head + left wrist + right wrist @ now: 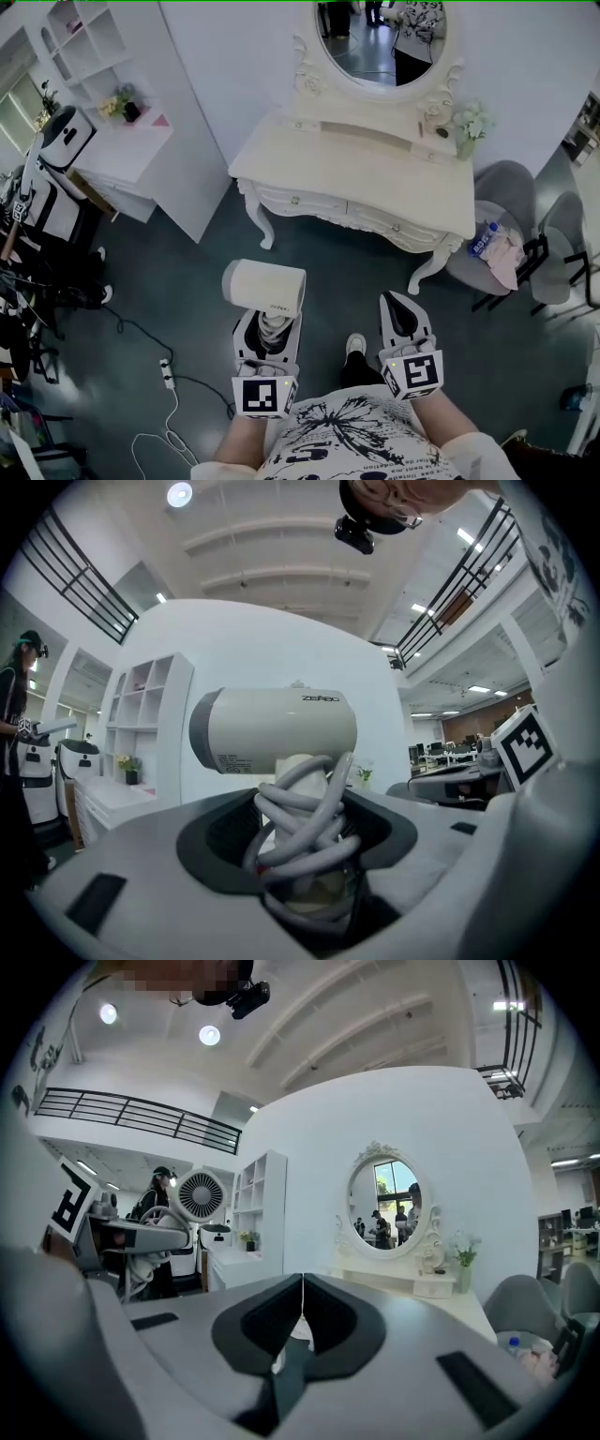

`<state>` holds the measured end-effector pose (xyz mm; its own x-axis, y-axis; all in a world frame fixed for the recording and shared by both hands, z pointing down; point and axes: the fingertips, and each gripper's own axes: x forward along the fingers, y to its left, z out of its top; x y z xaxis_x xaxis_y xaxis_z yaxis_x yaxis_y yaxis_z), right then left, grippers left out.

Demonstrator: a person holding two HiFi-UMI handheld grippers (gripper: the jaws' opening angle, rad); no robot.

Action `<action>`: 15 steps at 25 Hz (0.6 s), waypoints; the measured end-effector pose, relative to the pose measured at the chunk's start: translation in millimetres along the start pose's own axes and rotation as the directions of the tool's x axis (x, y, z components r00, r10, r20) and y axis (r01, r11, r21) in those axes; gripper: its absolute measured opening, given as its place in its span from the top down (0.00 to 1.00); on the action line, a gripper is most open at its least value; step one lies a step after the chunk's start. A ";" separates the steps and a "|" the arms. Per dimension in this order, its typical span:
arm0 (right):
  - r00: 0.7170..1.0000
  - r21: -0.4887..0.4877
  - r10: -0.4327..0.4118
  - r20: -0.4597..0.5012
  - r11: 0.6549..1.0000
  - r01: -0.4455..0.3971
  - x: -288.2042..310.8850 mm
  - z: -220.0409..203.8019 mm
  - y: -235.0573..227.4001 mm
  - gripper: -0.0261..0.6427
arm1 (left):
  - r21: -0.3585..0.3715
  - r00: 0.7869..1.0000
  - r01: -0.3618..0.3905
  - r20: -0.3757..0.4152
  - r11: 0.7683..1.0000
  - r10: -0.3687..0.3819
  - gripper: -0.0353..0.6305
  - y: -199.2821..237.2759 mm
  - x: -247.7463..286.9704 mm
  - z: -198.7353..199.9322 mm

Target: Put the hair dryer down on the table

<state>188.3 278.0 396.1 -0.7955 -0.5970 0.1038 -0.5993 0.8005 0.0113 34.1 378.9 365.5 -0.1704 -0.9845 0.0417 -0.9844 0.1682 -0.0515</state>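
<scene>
A white hair dryer (265, 286) with its grey cord wound round the handle stands upright in my left gripper (267, 330), whose jaws are shut on the wrapped handle. In the left gripper view the hair dryer (274, 731) has its barrel lying crosswise above the jaws, with the coiled cord (305, 822) between them. My right gripper (403, 314) is held beside it at the same height, shut and empty, tips meeting (302, 1283). The white dressing table (361, 183) with an oval mirror (380, 39) stands ahead of both grippers, some way off.
A white shelf unit (103, 66) stands at the left. Grey chairs (511, 234) with a bottle and cloth are right of the table. A small vase of flowers (469, 127) sits on the table's right end. A power strip and cables (167, 375) lie on the dark floor.
</scene>
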 end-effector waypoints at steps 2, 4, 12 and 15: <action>1.000 0.002 0.009 -0.001 1.000 -0.009 26.5 4.5 -22.7 0.93 | 0.002 1.000 -0.010 -0.004 1.000 0.010 0.57 1.7 33.9 1.7; 1.000 0.001 0.016 0.001 1.000 -0.016 52.8 9.2 -47.8 0.93 | 0.002 1.000 -0.017 -0.003 1.000 0.017 0.57 2.1 69.9 3.8; 1.000 0.001 0.026 0.001 1.000 -0.026 140.4 16.4 -138.6 0.93 | -0.027 1.000 -0.027 -0.012 0.999 0.026 0.57 -5.2 191.2 3.4; 1.000 0.019 0.020 -0.013 1.000 -0.020 161.7 11.8 -160.8 0.93 | -0.029 0.999 -0.030 -0.016 0.999 0.029 0.57 -7.2 219.2 1.7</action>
<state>155.0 52.1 399.4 -0.8061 -0.5803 0.1165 -0.5851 0.8109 -0.0094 4.0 161.7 373.3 -0.2000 -0.9782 0.0561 -0.9797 0.1989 -0.0239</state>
